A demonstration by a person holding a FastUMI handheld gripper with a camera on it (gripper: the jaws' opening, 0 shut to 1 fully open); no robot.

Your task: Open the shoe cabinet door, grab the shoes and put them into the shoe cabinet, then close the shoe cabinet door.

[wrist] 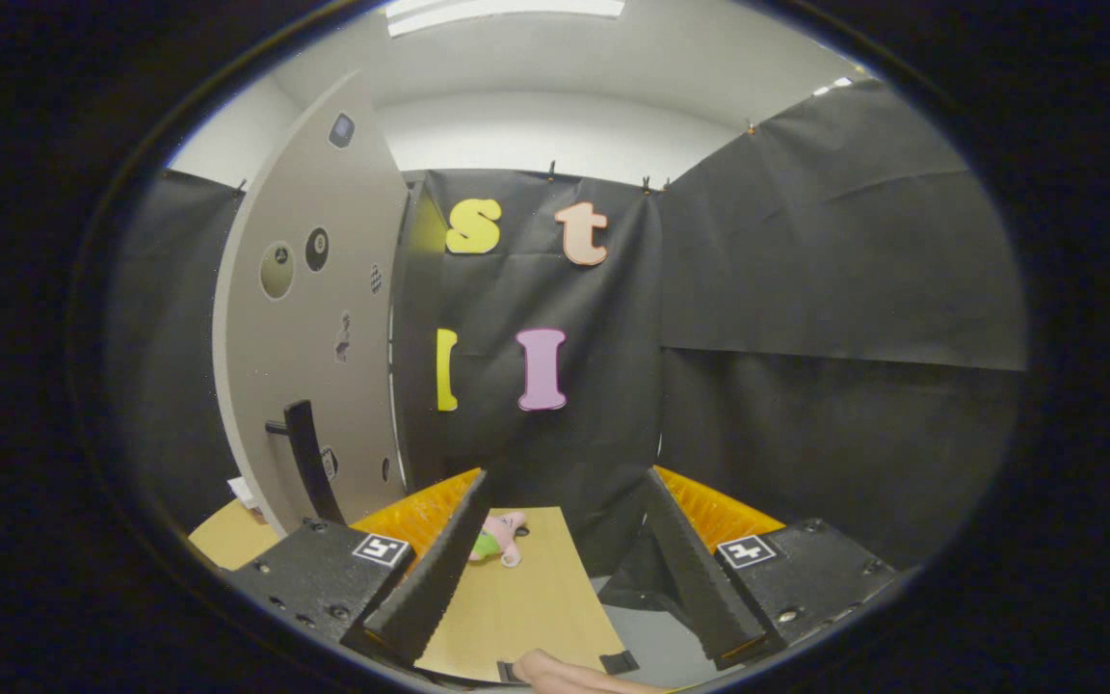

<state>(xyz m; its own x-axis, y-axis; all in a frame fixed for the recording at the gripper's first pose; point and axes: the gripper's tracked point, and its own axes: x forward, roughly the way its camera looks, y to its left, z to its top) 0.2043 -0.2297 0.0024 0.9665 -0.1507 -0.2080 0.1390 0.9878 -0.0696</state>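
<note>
My gripper is open, with a wide gap between its fingers and nothing held. A small pink and green shoe lies on the tan tabletop, just beside the inner edge of the left finger. The grey cabinet door, dotted with stickers, stands upright to the left, beyond the left finger. Its black handle sticks out low on the panel. Whether the door is swung open or closed I cannot tell from this angle.
A dark narrow edge runs up the right side of the door panel. Black cloth walls close off the back and right. The table ends just right of the shoe, with grey floor below. A bare bit of a person's hand shows between the finger bases.
</note>
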